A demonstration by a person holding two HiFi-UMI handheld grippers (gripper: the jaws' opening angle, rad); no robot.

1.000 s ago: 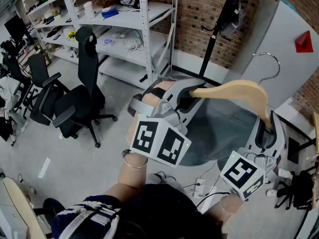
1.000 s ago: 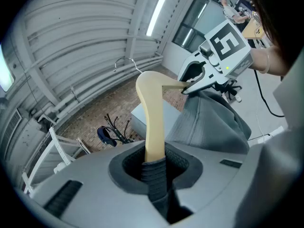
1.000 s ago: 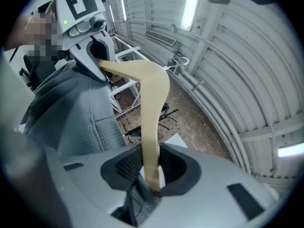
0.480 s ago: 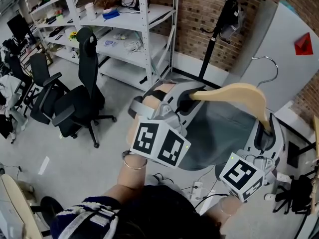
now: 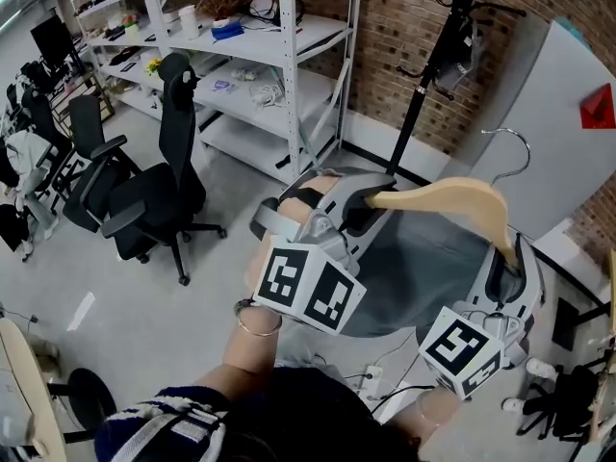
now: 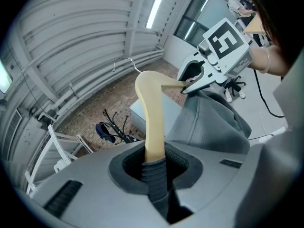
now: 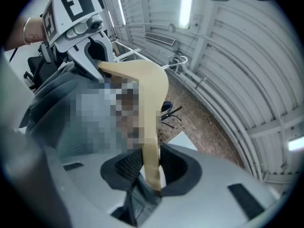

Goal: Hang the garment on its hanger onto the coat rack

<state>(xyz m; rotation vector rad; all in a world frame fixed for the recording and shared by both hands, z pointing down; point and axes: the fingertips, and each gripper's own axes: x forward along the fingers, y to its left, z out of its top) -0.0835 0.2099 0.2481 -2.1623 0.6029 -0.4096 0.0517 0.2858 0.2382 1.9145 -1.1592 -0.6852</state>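
A pale wooden hanger (image 5: pixel 452 195) with a metal hook (image 5: pixel 510 147) carries a grey garment (image 5: pixel 423 268) that sags beneath it. In the head view my left gripper (image 5: pixel 371 198) is shut on the hanger's left tip, and my right gripper (image 5: pixel 510 258) is shut on its right tip. The left gripper view shows the jaws (image 6: pixel 154 167) clamping wood and cloth together. In the right gripper view the gripper (image 7: pixel 152 175) pinches the hanger (image 7: pixel 149 108) the same way. The black coat rack (image 5: pixel 433 75) stands beyond the hanger, apart from it.
White metal shelving (image 5: pixel 289 56) stands left of the rack against the brick wall. Black office chairs (image 5: pixel 164 181) sit on the floor at the left. A grey panel (image 5: pixel 568 133) leans at the right. Cables and a power strip (image 5: pixel 371 378) lie on the floor below.
The head view has shifted, so the shelves and rack show more fully and the hanger sits slightly lower in frame. Both grips on the hanger are unchanged.
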